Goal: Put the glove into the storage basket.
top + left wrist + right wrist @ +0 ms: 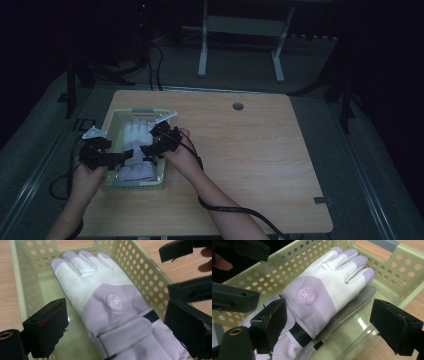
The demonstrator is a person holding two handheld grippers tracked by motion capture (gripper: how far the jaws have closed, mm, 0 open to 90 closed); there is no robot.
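Note:
A pale green perforated basket (112, 125) stands on the left part of the wooden table. In it lies a white and lilac glove (105, 297) with a round badge, fingers pointing away from me. A second glove (359, 300) with a grey palm lies under it. My left gripper (117, 327) hangs open above the glove's cuff strap, touching nothing. My right gripper (333, 326) is open too, over the cuff from the other side. In the high view the left gripper (125, 156) and the right gripper (150, 148) face each other over the basket's near half.
The table (260, 160) stretches as bare wood to the right of the basket, with a cable hole (238, 106) near its far edge. A white frame stand (240, 25) is on the floor behind. Cables trail off the table's left side and front.

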